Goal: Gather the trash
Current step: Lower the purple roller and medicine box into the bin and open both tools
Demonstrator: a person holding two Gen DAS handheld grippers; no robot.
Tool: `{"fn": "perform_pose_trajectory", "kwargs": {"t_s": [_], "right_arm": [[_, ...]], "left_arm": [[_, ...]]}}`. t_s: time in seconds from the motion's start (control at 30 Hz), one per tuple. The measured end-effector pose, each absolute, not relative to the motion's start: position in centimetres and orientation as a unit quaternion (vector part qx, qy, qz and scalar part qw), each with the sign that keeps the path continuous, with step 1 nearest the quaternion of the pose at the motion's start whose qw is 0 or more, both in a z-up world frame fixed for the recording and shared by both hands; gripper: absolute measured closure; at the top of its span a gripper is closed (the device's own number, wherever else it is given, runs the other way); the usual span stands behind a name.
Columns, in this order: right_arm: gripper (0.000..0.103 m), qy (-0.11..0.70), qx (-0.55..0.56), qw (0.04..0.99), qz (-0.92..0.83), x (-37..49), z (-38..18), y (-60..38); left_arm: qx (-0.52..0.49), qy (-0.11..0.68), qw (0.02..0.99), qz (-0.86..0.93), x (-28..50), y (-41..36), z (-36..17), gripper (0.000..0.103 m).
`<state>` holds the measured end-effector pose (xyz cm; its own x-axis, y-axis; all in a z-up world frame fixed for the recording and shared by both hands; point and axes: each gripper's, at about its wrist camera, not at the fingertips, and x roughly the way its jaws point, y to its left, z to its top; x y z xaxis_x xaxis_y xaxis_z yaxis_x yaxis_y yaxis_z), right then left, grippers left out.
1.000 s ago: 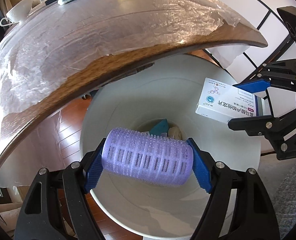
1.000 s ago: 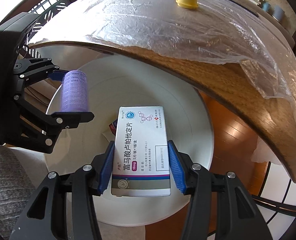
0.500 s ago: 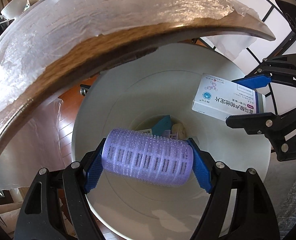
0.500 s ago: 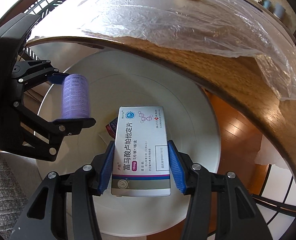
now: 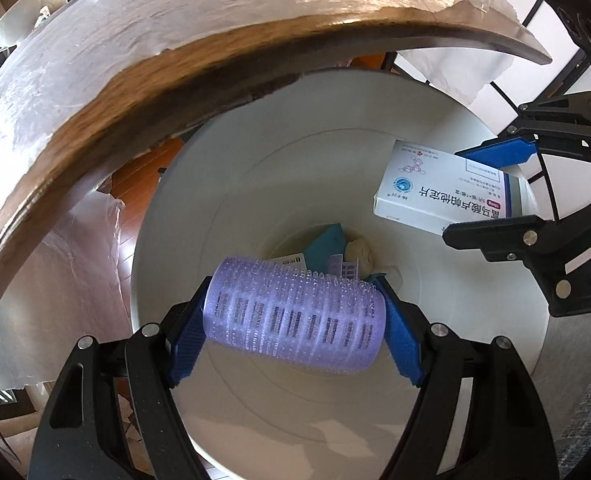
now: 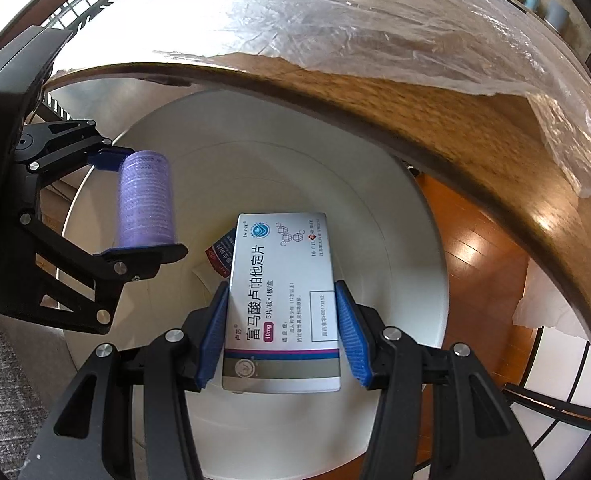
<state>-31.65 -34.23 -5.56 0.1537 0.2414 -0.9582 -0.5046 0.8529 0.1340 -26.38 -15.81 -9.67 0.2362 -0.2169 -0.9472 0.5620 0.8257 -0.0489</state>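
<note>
1. Both views are bright with daylight, which enters through the windows [image 6: 75,4] at upper left of the right wrist view.
2. Glare whitens the plastic sheet [image 6: 335,20] on the table.
3. The white bin [image 5: 255,184] is evenly lit, with soft shadow beneath the table edge [image 5: 199,76].
4. Fisheye distortion bends the edges; the corners are black.
5. The table edge is slightly blurred.

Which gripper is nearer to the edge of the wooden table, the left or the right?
Hard to tell. Left gripper with the purple hair roller and right gripper with the medicine box both hang over the white bin, below the table edge.
</note>
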Motion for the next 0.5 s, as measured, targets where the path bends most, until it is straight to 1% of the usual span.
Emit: {"fn": "perform_pose_trajectory", "kwargs": {"t_s": [0.03, 0.1, 0.13, 0.33, 0.43, 0.5], "right_arm": [[0.052, 0.601, -0.111, 0.751, 0.25, -31.7, -5.5, -34.1], [0.036, 0.593, -0.121, 0.759, 0.24, -32.0, -5.2, -34.1], [0.026, 0.589, -0.119, 0.764, 0.236, -32.2, -4.9, -34.4], [0.025, 0.582, -0.107, 0.776, 0.218, -32.6, -3.3, -35.9], [0.025, 0.568, -0.111, 0.788, 0.213, -33.4, -0.6, -36.7], [0.023, 0.538, -0.115, 0.806, 0.219, -34.0, 2.4, -36.9]], "left_arm": [[0.153, 0.56, 0.774, -0.255, -26.4, -15.8, -9.5, 0.024], [0.161, 0.553, 0.78, -0.245, -26.5, -15.7, -9.2, 0.017], [0.163, 0.552, 0.781, -0.241, -26.5, -15.7, -9.1, 0.015], [0.121, 0.575, 0.772, -0.243, -26.2, -14.1, -8.3, 0.015], [0.115, 0.566, 0.776, -0.254, -26.7, -13.1, -5.8, 0.015], [0.111, 0.544, 0.784, -0.278, -27.4, -12.4, -2.4, 0.015]]}}
